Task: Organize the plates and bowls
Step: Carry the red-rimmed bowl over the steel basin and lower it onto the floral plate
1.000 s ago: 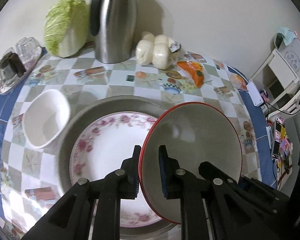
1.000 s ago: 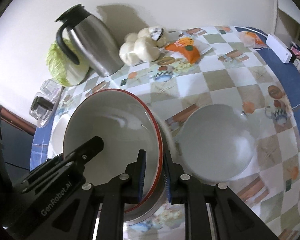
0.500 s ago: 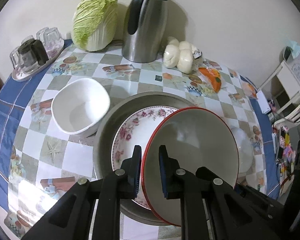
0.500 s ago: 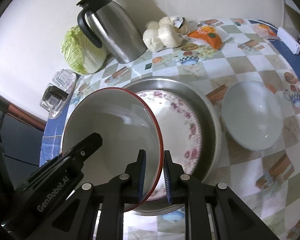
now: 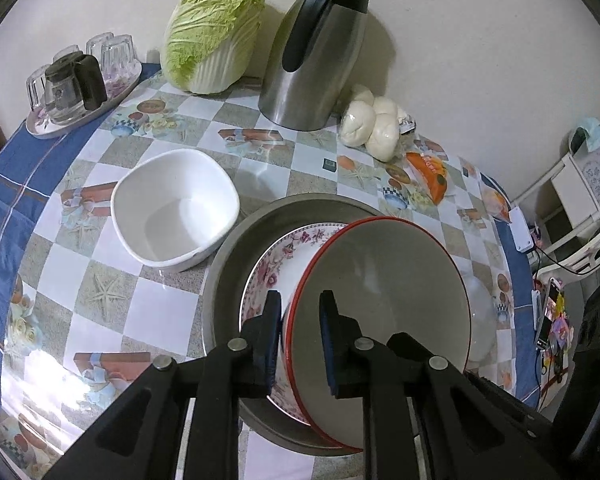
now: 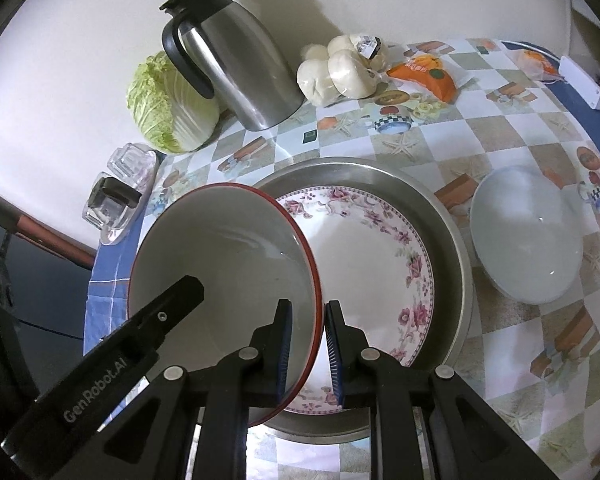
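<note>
Checkered table (image 5: pixel 172 304) held a tray (image 6: pixel 452 232); both grippers, left (image 5: pixel 299 332) and right (image 6: pixel 307 344), clamped the red-rimmed bowl (image 6: pixel 220 264), apparently to lower it onto the floral plate (image 6: pixel 372 256).

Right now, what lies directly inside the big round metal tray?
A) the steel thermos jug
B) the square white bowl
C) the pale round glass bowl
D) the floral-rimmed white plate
D: the floral-rimmed white plate lies inside the metal tray, while the red-rimmed bowl is gripped above it by both grippers.
</note>
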